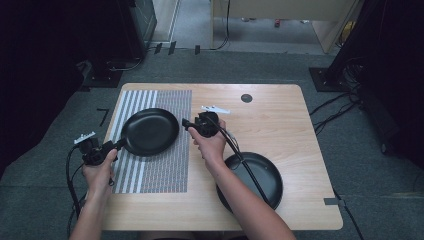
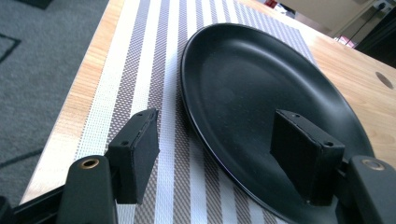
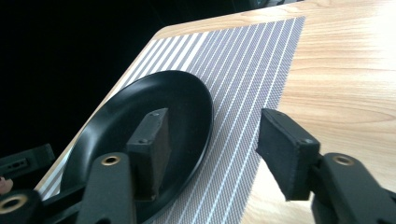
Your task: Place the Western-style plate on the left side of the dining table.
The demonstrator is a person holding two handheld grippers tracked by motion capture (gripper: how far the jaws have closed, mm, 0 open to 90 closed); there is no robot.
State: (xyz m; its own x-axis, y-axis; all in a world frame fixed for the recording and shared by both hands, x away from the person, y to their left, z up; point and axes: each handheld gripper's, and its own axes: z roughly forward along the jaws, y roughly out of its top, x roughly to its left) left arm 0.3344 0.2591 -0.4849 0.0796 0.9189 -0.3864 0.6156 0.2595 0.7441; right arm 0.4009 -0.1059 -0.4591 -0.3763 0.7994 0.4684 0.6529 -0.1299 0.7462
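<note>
- The left gripper point(image 1: 116, 146) has its fingers point(image 2: 135, 151) spread wide. The rim of the black plate point(image 1: 150, 131) sits between them.
- The right gripper point(image 1: 186, 123) has its fingers point(image 3: 152, 147) spread wide too, around the plate's other edge.
- The plate lies on a striped mat point(image 1: 170, 165) on the counter point(image 1: 280, 120).
- Another black plate point(image 1: 267, 172) lies behind the right fingers, under the arm.
</note>
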